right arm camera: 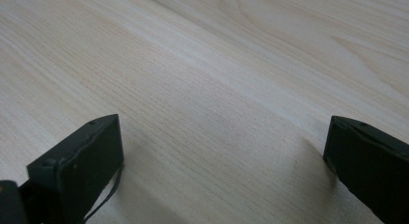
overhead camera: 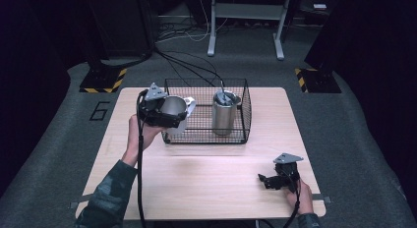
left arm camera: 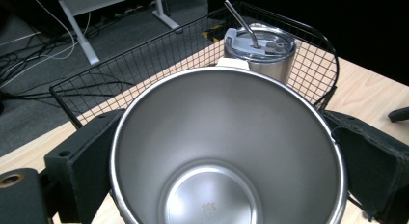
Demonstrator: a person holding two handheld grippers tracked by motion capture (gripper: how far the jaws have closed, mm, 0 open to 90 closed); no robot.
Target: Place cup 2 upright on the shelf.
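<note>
High view: steel cup (overhead camera: pixel 173 109) tilted, mouth nearward.

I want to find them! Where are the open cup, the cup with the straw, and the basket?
open cup (left arm camera: pixel 226 151), left gripper view, inner wall
straw cup (overhead camera: pixel 224 115), high view, steel side
basket (overhead camera: pixel 246 107), high view, right wire wall

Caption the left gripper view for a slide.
Left gripper clamps an open steel cup at the wire basket, where a lidded tumbler with a straw stands.
</note>
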